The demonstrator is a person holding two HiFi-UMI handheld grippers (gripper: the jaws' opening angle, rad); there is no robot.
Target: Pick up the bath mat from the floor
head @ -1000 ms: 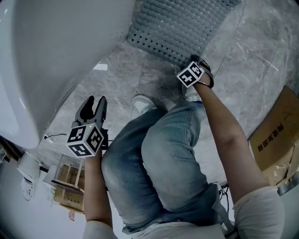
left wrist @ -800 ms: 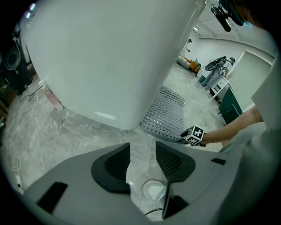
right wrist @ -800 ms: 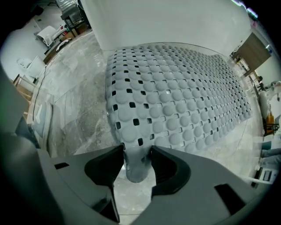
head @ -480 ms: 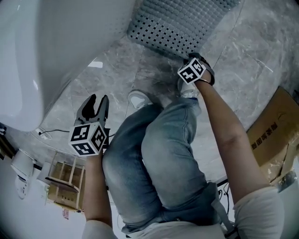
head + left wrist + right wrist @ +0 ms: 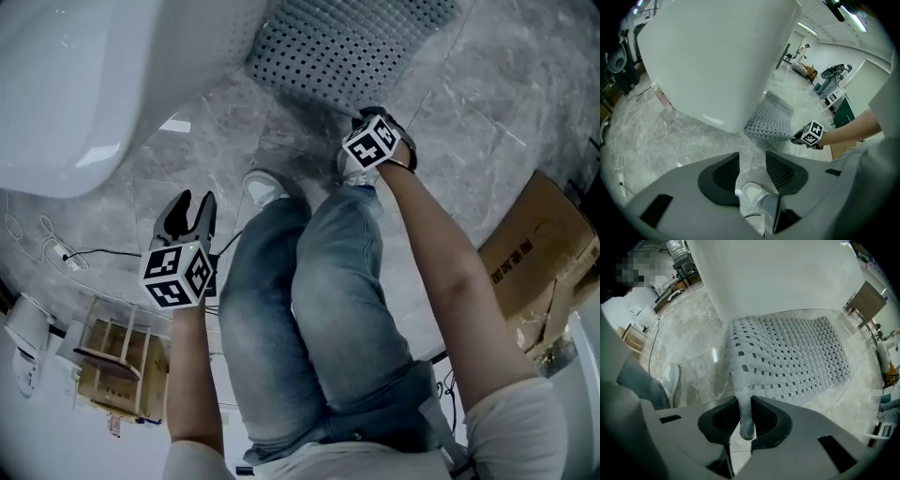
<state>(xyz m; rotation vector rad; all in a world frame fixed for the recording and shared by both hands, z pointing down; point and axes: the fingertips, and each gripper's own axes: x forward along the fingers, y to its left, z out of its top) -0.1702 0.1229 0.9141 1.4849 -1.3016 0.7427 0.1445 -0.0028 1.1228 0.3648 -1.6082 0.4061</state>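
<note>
Right gripper (image 5: 746, 420) has just been closing and now pinches one corner of the bath mat (image 5: 787, 352). That corner is peeled up, while the rest lies flat on the floor (image 5: 689, 333) against the white tub (image 5: 778, 273). It's a thin bite, so the mat's weight could drag it free. Left gripper (image 5: 752, 166) hangs empty, jaws apart. A cardboard box (image 5: 539, 258) sits off to the right, and I can't see what's in it.

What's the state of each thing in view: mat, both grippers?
bath mat: near corner pulled up into a fold, rest flat on the floor beside the white tub.
right gripper: shut on the bath mat's corner; jaws have just been closing on it.
left gripper: open, nothing between its jaws, held above the floor.
</note>
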